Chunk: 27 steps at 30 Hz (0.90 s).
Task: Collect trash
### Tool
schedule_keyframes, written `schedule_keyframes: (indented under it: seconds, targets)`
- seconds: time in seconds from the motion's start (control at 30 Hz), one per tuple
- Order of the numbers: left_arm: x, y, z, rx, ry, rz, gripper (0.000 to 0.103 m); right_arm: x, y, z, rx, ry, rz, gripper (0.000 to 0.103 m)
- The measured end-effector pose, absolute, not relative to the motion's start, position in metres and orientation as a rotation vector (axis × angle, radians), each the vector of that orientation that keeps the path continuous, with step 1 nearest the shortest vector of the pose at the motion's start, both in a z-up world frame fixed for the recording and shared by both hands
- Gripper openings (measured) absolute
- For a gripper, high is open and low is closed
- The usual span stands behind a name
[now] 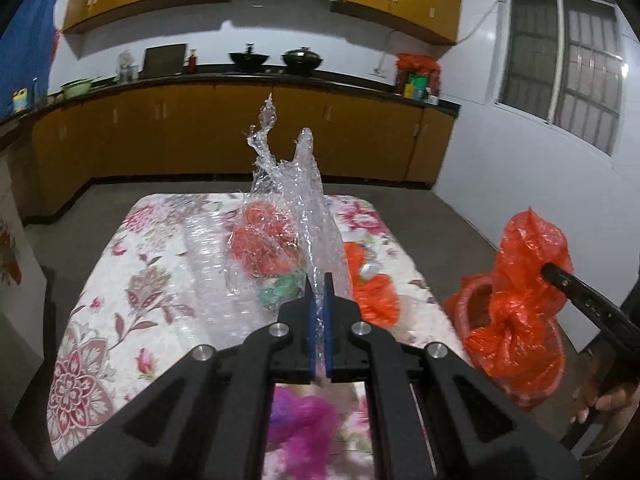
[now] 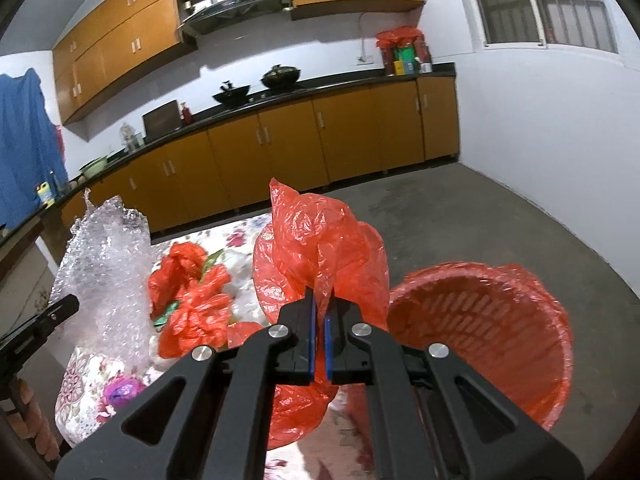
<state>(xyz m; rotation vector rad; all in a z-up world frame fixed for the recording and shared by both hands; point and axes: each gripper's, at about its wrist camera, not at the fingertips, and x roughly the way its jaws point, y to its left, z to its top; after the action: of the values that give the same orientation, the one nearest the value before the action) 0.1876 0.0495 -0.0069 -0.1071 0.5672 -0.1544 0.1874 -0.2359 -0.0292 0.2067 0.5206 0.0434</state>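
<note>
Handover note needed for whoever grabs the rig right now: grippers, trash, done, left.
Left gripper: shut on the clear bubble wrap, lifted above the floral table.
Right gripper: shut on the red bag, held up beside the red-lined basket off the table's right edge.
Done: both pieces are gripped and off the table; neither is in the basket yet.
Left: drop both into the basket, then clear the crumpled red plastic and green scrap on the table.
</note>
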Motion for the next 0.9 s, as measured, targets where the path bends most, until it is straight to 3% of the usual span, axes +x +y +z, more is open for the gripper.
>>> schedule_keyframes:
  seconds: [0.9]
  targets:
    - [0.194, -0.125, -0.022, -0.023, 0.627, -0.512, 0.005, 0.164, -0.348, -0.03, 0.201, 0.482, -0.253, 0.003]
